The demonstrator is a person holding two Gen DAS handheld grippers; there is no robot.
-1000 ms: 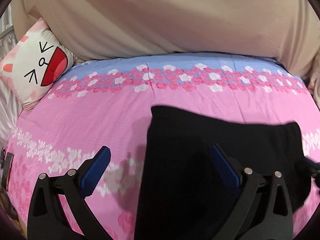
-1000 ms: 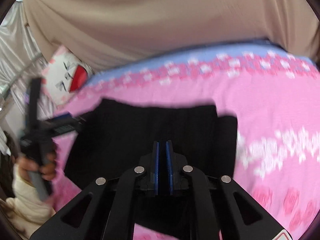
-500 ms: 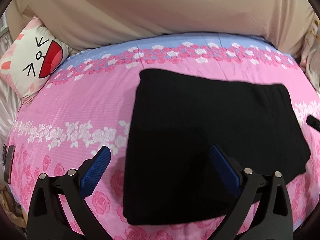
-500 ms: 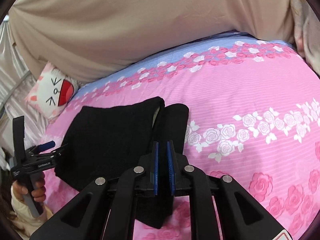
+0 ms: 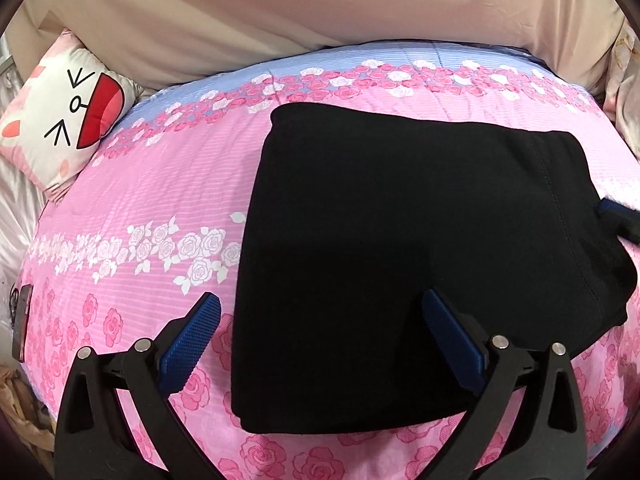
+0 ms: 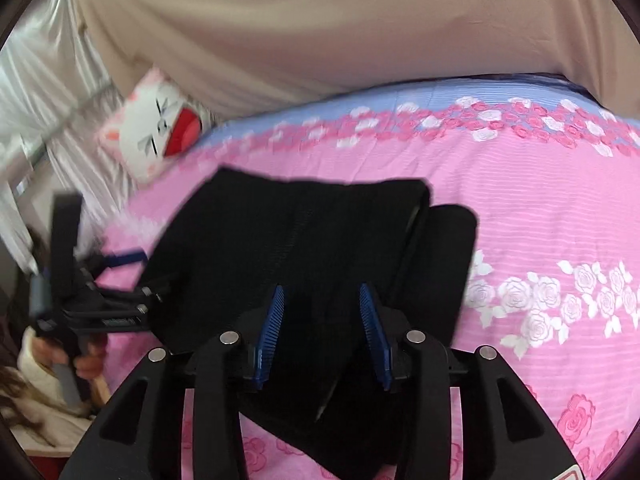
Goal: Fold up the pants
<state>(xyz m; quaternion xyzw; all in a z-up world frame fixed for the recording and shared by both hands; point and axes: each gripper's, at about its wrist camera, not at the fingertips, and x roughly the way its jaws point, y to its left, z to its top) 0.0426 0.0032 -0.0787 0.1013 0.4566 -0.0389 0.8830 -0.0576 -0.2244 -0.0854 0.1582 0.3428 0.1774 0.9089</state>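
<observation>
The black pants [image 5: 420,248] lie folded into a flat rectangle on the pink rose-print bedspread [image 5: 168,184]. My left gripper [image 5: 320,332] hovers open over their near left edge, nothing between its blue pads. In the right wrist view the pants [image 6: 304,240] show a folded stack with a second layer jutting out on the right. My right gripper [image 6: 322,320] sits above their near edge, jaws opening, blue pads apart and not pressing on the cloth. Its fingertip [image 5: 616,216] pokes in at the right of the left wrist view.
A white cat-face cushion [image 5: 60,116] leans at the bed's far left corner against a beige sheet-covered headboard [image 5: 320,8]. A person's hand [image 6: 84,360] grips the left gripper's handle beside the bed's left edge. Silvery fabric [image 6: 52,92] hangs at the left.
My right gripper's jaws went from shut to apart, releasing the pants. The left gripper stayed open and drew back, so the whole folded pants now show flat on the bed.
</observation>
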